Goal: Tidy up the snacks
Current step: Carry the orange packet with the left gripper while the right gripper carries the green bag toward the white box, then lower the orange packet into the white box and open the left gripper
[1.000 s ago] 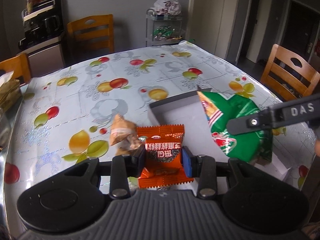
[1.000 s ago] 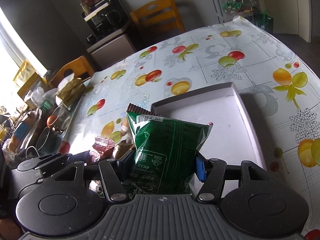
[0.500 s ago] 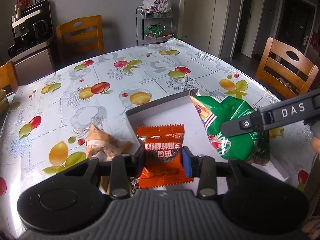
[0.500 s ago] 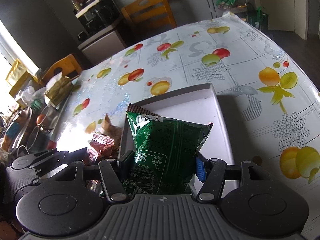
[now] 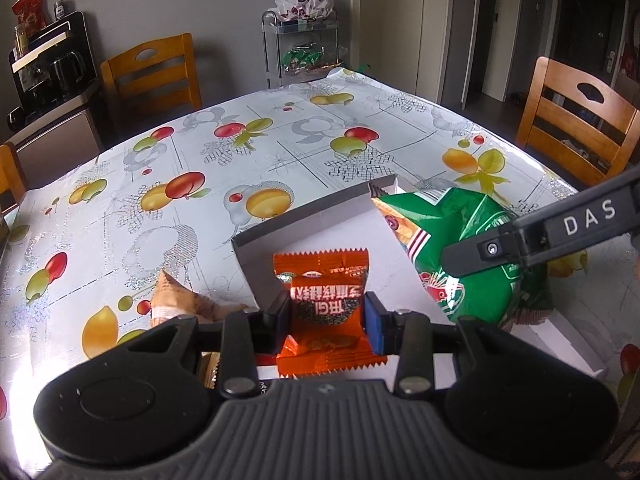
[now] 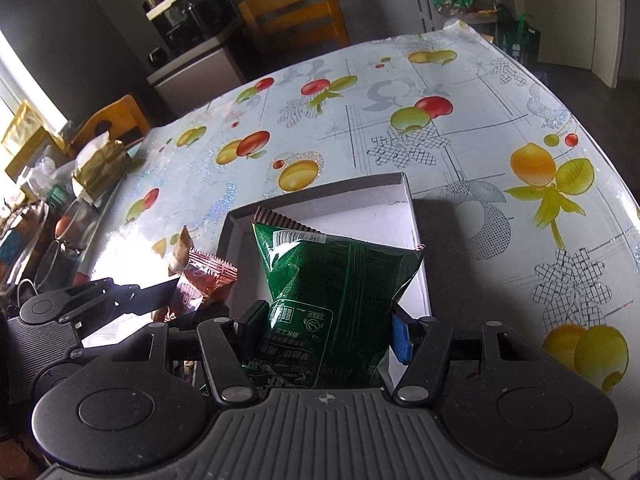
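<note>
L gripper (image 5: 326, 322) is clamped on a small orange packet (image 5: 322, 280) w/ zigzag-cut ends, crinkly foil, held above the near-left corner of the box (image 5: 304, 220). R gripper (image 6: 326, 334) is closed on a puffy green bag (image 6: 340, 276), glossy plastic, held above the box (image 6: 320, 196) interior. The box is a shallow white cardboard tray w/ low grey-looking walls; the floor parts that show are bare. Just left of the box, on the table (image 5: 280, 152), lies a tan wrapped snack (image 5: 172, 300). Only the L view shows the bag's red-and-orange front (image 5: 460, 248) and the right-hand wooden chair (image 5: 576, 124). Only the R view shows the bag's barcode back and clutter (image 6: 60, 184) at the table's left edge. The tablecloth is shiny w/ a fruit print.
</note>
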A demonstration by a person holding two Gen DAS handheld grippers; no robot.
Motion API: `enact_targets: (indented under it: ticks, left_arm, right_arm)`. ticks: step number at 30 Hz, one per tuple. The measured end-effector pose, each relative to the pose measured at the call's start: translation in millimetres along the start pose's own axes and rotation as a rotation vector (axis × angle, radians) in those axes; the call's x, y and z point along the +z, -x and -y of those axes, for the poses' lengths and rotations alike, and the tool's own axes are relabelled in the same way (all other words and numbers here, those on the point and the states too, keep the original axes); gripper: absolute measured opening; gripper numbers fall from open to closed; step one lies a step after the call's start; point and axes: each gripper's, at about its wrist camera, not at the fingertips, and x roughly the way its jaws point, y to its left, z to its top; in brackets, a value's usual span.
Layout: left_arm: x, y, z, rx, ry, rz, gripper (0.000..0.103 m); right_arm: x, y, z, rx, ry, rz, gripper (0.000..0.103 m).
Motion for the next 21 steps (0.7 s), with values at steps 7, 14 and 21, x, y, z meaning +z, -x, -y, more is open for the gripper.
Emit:
enact_targets:
  ticks: [7,14,21]
  left_arm:
    - [2.1,-15.9,-0.3,0.011,-0.004,-0.016,0.036]
    - [3.1,-27.7,-3.4,0.022,-0.015,-0.042,0.036]
    - [1.2,-37.2,-6.4,0.021,-0.010,-0.070,0.036]
  right_arm:
    - [5.7,-11.3,0.4,-0.004,0.027,-0.021,0.061]
    - [10.4,-24.7,-6.9,-0.012,0.092,-0.037,0.061]
    - [12.7,-35.9,-11.6,-0.024,0.131,-0.056,0.061]
